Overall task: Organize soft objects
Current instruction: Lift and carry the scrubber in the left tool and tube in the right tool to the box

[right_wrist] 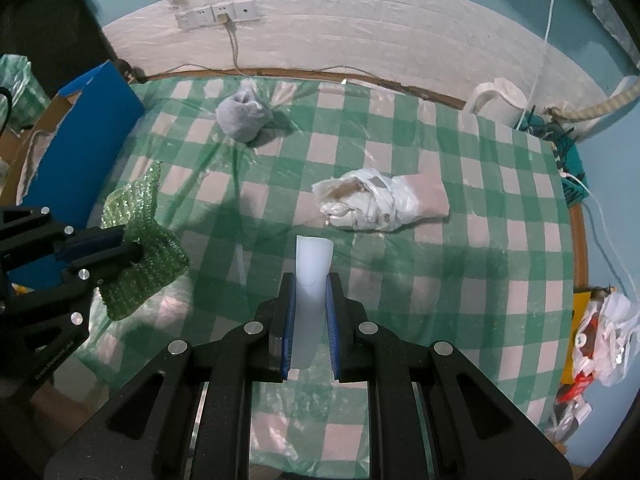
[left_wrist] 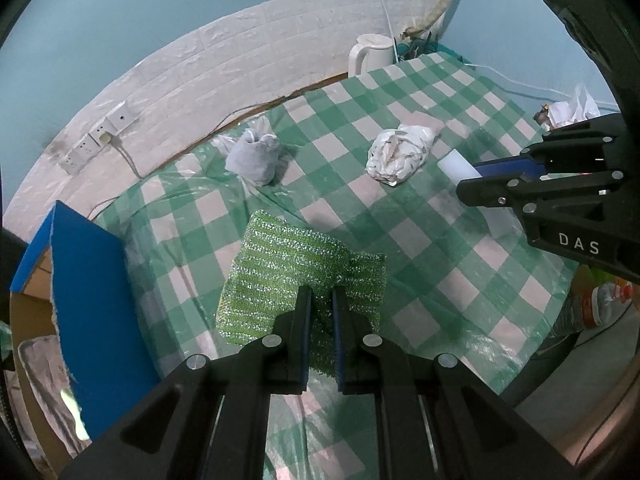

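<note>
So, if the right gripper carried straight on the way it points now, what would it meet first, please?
Most likely the crumpled white bag, lying just beyond the white foam block that the right gripper holds, slightly right of its line. Depth is unclear, so it might pass above.

Black tongs (left_wrist: pixel 321 300), blue finger pads (right_wrist: pixel 289 312), silver round screws, white "DAS" lettering.

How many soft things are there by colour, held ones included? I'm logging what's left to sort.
Green: 1, sparkly green cloth in the left claw
White: 2, white sponge block in the right claw; crumpled white bag bundle
Grey: 1, grey sock ball
Total: 4
</note>
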`<action>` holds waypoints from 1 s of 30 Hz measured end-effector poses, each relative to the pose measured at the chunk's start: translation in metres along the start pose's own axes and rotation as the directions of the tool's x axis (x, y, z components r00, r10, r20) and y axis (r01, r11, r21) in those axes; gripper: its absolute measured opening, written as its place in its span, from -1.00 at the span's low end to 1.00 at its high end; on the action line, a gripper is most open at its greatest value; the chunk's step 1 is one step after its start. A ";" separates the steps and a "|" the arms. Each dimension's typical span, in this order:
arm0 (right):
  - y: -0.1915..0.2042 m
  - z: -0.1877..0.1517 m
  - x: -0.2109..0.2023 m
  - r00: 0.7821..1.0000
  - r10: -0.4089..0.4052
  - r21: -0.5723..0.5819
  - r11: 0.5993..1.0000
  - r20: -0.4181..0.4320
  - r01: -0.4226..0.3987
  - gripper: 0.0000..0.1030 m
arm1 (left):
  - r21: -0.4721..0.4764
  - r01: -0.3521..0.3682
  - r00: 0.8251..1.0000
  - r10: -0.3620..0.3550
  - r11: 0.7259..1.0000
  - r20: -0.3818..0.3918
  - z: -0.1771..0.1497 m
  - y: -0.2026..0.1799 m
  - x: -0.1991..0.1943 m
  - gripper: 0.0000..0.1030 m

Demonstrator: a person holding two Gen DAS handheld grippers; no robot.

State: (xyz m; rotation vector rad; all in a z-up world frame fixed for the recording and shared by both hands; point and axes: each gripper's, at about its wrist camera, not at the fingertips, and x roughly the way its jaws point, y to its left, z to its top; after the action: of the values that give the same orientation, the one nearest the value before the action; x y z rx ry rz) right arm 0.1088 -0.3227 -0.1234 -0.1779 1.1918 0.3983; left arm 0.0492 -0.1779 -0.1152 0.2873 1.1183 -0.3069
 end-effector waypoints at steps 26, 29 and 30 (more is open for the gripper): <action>0.075 0.024 -0.036 0.998 0.040 -0.104 0.994 0.055 -0.034 -0.75 | -0.081 -0.074 0.994 0.080 0.994 0.072 -0.033 0.051 -0.057 -0.82; 0.087 0.027 -0.040 0.997 0.047 -0.125 0.991 0.059 -0.039 -0.75 | -0.101 -0.082 0.993 0.090 0.991 0.075 -0.038 0.061 -0.063 -0.82; 0.091 0.029 -0.041 0.997 0.049 -0.131 0.991 0.060 -0.041 -0.75 | -0.107 -0.085 0.993 0.094 0.991 0.078 -0.039 0.064 -0.065 -0.82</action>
State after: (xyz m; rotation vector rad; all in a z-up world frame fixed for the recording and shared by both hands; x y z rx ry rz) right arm 0.0851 -0.2377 -0.0685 -0.2491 1.1100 0.5183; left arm 0.0145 -0.0980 -0.0673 0.2297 1.0331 -0.1787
